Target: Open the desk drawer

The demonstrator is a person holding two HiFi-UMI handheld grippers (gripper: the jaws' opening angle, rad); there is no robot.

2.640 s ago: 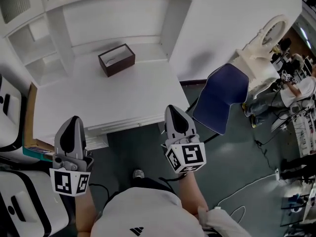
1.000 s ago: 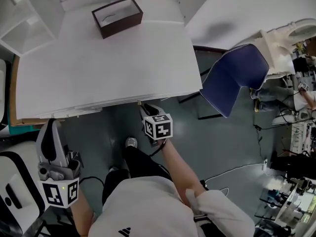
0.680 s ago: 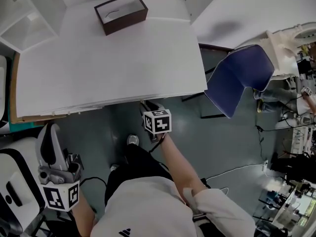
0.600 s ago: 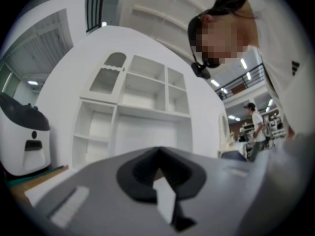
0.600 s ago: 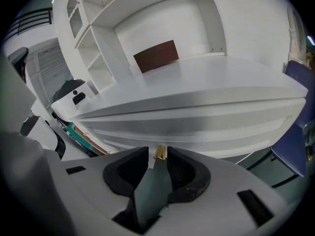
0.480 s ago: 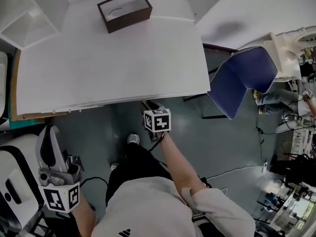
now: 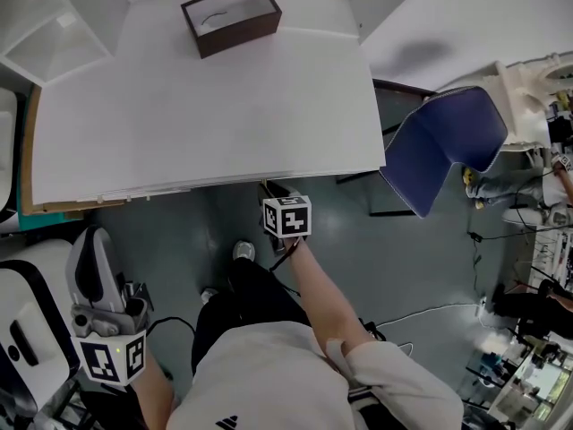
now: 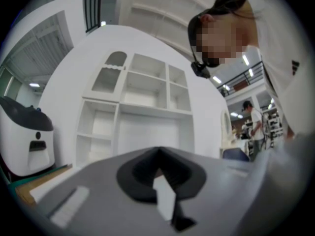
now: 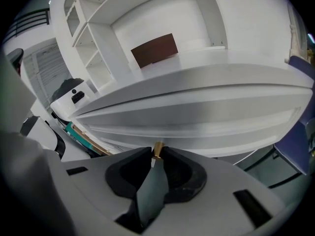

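Note:
The white desk (image 7: pixel 206 106) fills the top of the head view. Its shallow drawer front (image 9: pixel 197 117) runs under the front edge. A small brass knob (image 9: pixel 157 149) sticks out of that front. My right gripper (image 7: pixel 268 187) reaches down to the desk's front edge. Its jaws have just been closing, and the right gripper (image 9: pixel 157 155) now pinches the knob between its tips. The drawer looks closed, flush under the desktop. My left gripper (image 7: pixel 89 247) hangs low at the left, away from the desk. In its own view the left gripper (image 8: pixel 158 151) has its tips together with nothing between them.
A dark brown open box (image 7: pixel 231 16) stands at the back of the desktop, with white shelves (image 7: pixel 54 25) behind it. A blue chair (image 7: pixel 439 146) is to the right of the desk. A white and black machine (image 7: pixel 18 330) stands at the left. The person's legs are below the desk edge.
The right gripper came down from above the desktop to the front edge and has stayed there for the last second. The left gripper dropped lower at the left.

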